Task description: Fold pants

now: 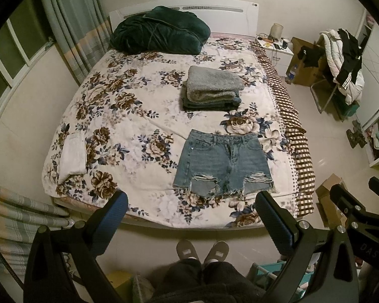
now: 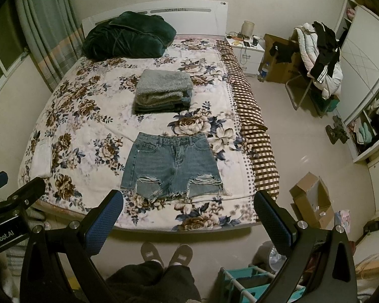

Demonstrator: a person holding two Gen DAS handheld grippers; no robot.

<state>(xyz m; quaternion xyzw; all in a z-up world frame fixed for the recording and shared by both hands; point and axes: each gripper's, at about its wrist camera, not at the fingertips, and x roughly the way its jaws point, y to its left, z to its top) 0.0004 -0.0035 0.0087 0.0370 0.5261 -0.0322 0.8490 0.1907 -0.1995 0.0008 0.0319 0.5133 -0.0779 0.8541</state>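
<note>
Blue denim shorts [image 1: 223, 162] with ripped, frayed hems lie flat and unfolded near the foot of the floral bed [image 1: 118, 116], waistband toward the headboard. They also show in the right wrist view [image 2: 171, 166]. My left gripper [image 1: 192, 202] is open and empty, held high above the bed's foot edge, short of the shorts. My right gripper [image 2: 188, 200] is open and empty at the same height, just to the right of the left one. Neither touches the shorts.
A stack of folded clothes [image 1: 212, 88] topped by a grey fleece sits mid-bed behind the shorts. A dark green blanket [image 1: 159, 30] lies by the headboard. A white cloth [image 1: 72, 155] lies at the bed's left edge. A cardboard box [image 2: 312, 199] stands on the floor at right.
</note>
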